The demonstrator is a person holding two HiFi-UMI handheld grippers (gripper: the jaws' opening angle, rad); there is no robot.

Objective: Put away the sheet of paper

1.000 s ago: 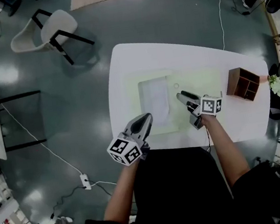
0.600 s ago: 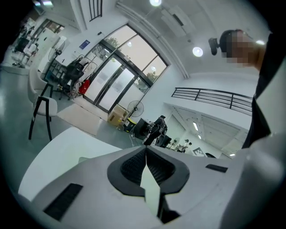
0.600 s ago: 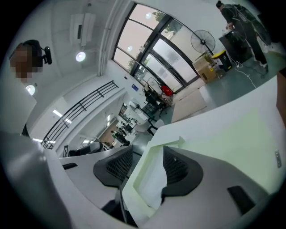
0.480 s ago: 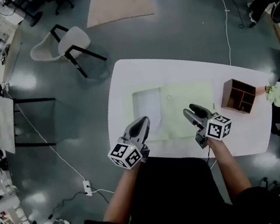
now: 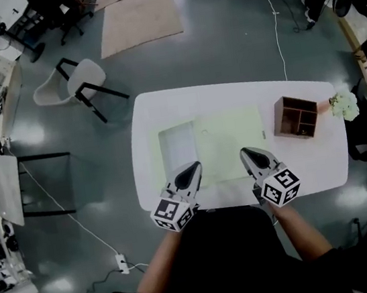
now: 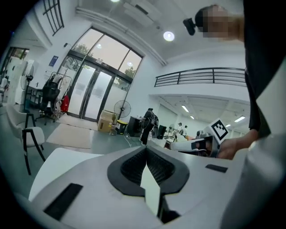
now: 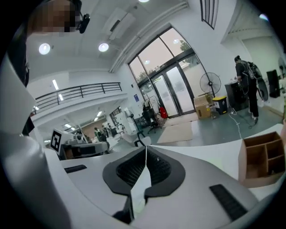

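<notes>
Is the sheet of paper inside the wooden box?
No, the sheet of paper lies flat on the green mat, well apart from the wooden box.

Head view: high overhead, facing steeply down, far from white table (image 5: 164,108) | left gripper view: rides left gripper (image 5: 191,170), close along its jaws, near level, toward glass doors (image 6: 91,96) | right gripper view: likewise on right gripper (image 5: 250,155) | gripper views share: tabletop, doors, the opposite gripper
</notes>
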